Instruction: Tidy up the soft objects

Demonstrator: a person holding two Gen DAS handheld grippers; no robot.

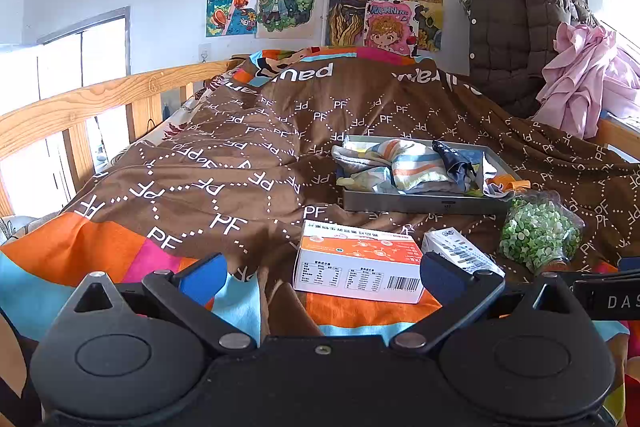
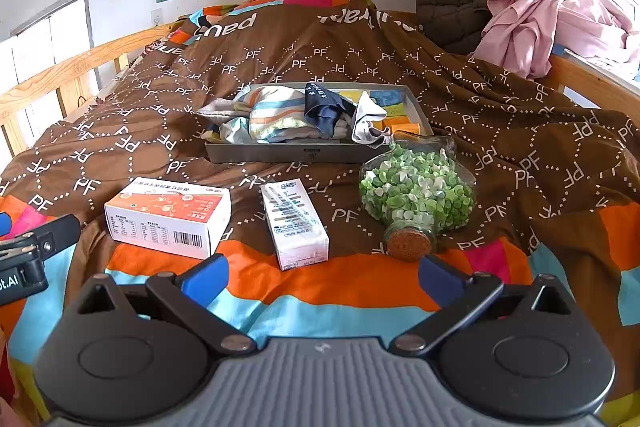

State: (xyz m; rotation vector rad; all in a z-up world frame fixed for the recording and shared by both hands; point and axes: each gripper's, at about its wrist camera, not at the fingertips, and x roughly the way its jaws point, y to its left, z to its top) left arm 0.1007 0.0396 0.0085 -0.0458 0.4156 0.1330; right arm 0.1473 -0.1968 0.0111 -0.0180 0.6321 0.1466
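both grippers hover low over the brown quilt point(image 2: 500, 115), fingers spread wide and holding nothing; the left gripper point(image 1: 320, 273) has the grey tray point(image 1: 420, 203) up at one o'clock from its fingertips, well apart, with the orange-and-white box point(image 1: 360, 265) lying just ahead between the fingers and the tray; the right gripper point(image 2: 322, 277) sees the same grey tray point(image 2: 296, 151) at twelve o'clock, further up the bed; in that tray the soft things are heaped: a striped cloth bundle point(image 2: 276, 115) at the left, a dark navy cloth point(image 2: 324, 111) in the middle, a small white cloth point(image 2: 366, 119) draped over the front rim at the right; the tray's long axis runs nine to three across the bed; the striped bundle lies along it too; near the right gripper's fingers a small white carton point(image 2: 296, 223) points roughly twelve o'clock, and a corked glass jar of green bits point(image 2: 416, 195) lies on its side at one o'clock, cork toward the gripper.
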